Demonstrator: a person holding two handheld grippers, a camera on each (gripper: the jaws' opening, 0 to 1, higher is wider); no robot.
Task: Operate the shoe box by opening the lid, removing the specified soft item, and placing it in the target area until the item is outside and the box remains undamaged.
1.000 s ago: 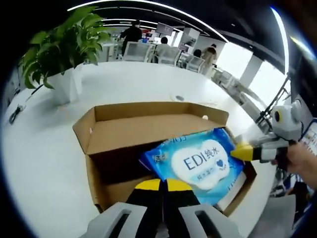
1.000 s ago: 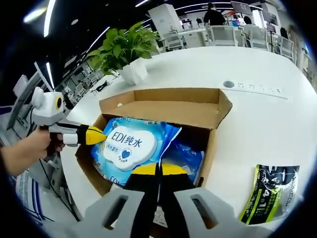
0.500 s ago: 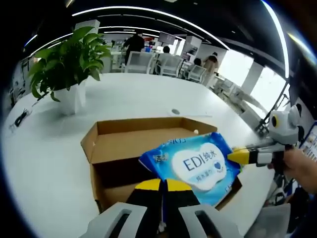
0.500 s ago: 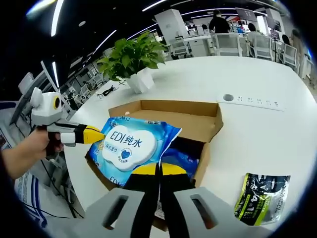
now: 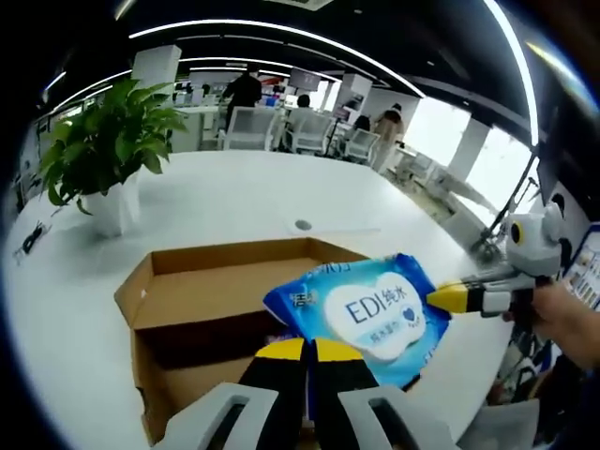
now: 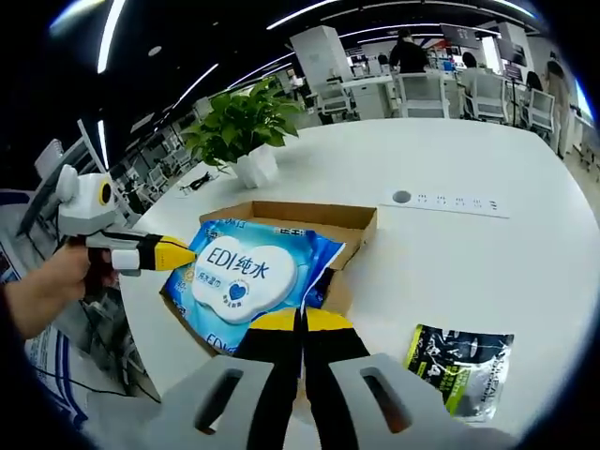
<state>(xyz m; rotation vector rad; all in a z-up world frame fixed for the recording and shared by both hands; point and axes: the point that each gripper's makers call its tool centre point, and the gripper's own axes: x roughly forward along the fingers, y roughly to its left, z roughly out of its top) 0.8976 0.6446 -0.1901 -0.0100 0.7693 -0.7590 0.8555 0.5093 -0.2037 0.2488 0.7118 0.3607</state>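
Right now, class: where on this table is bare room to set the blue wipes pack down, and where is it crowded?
Bare white table lies past the cardboard box, between the potted plant and the black-green pouch. It is crowded near the box, where both grippers grip the wipes pack.

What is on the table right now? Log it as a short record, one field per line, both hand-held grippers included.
box: open cardboard shoe box, flaps up, on the white table
item: blue wipes pack, held above the box
left hand-held gripper: shut on the wipes pack's edge
right hand-held gripper: shut on the pack's opposite edge
beside box: dark green-and-black packet lying flat on the table
behind box: potted plant in a white pot
background: office chairs, people
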